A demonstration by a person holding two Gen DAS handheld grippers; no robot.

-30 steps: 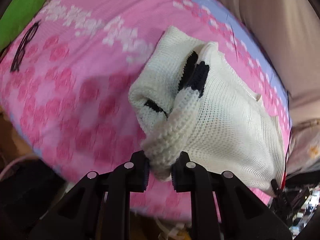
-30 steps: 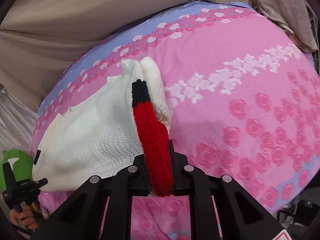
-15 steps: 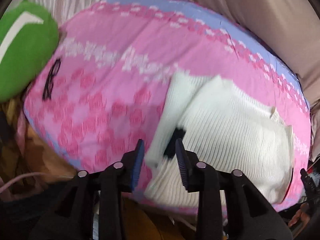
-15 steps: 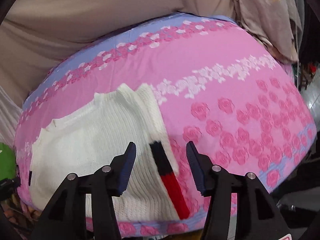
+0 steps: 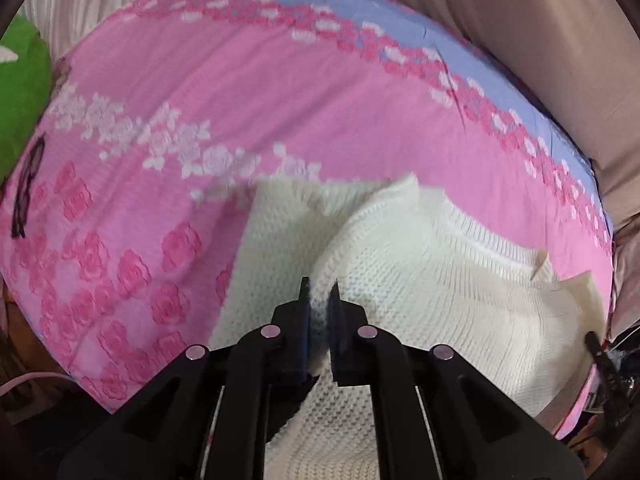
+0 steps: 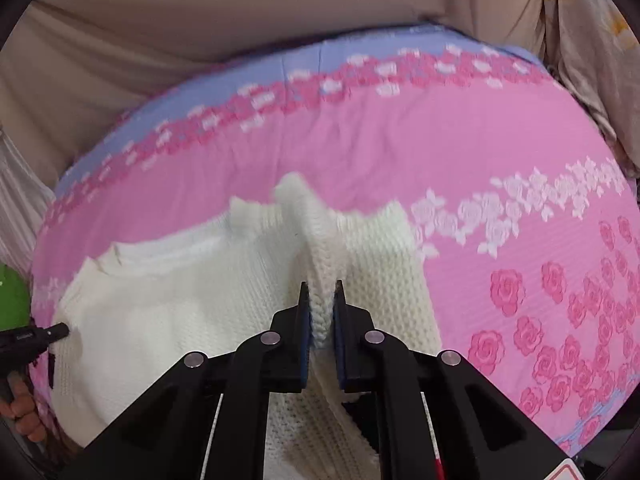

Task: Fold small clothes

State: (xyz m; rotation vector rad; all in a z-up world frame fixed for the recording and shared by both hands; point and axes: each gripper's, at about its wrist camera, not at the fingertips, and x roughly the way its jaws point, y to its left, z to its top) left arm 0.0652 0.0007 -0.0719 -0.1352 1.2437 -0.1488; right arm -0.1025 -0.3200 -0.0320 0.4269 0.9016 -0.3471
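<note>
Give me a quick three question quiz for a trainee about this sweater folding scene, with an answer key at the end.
1. True or false: the right gripper is shut on a fold of the white knit sweater.
2. What is the left gripper doing? A) hanging open above the pink floral bedsheet B) pinching the sweater C) holding the green pillow
3. Fill in: the sweater lies on a ___ floral bedsheet.

Key: 1 true; 2 B; 3 pink.
</note>
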